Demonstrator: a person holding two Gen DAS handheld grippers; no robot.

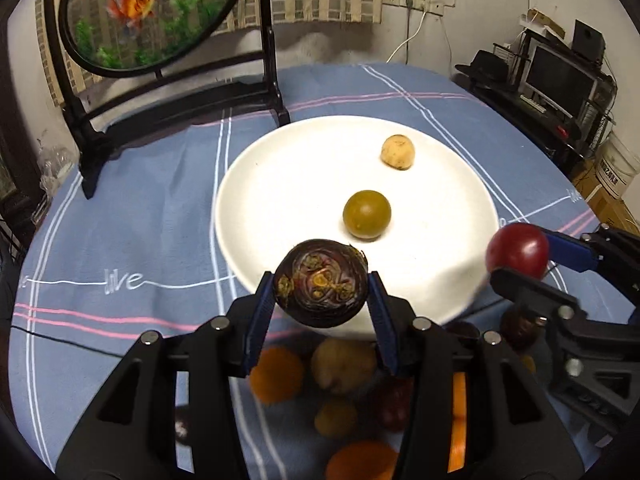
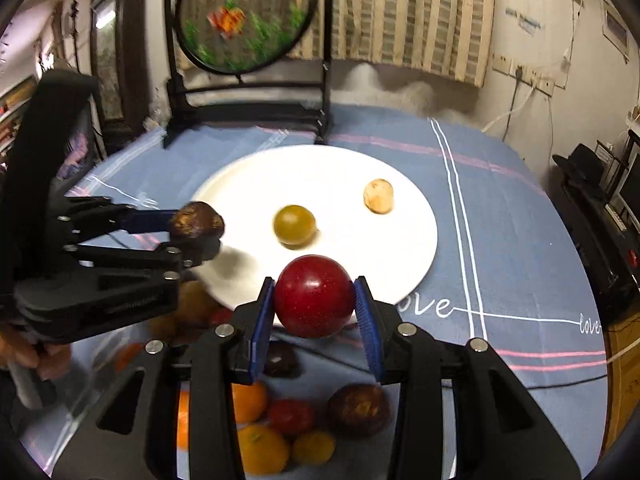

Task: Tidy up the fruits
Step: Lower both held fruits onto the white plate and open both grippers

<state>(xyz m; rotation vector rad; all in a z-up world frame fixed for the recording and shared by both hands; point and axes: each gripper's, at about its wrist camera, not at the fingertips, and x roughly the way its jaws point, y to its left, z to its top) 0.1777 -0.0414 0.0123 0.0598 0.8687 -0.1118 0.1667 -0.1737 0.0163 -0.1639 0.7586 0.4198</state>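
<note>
Over the white plate's (image 1: 280,168) six o'clock rim, the left gripper (image 1: 322,292) is clamping a dark chestnut-like fruit (image 1: 320,282), while the right gripper (image 2: 314,300) is squeezing a red plum (image 2: 314,296) across its middle; both fruits are looking light, firm, smooth and likely slippery.
</note>
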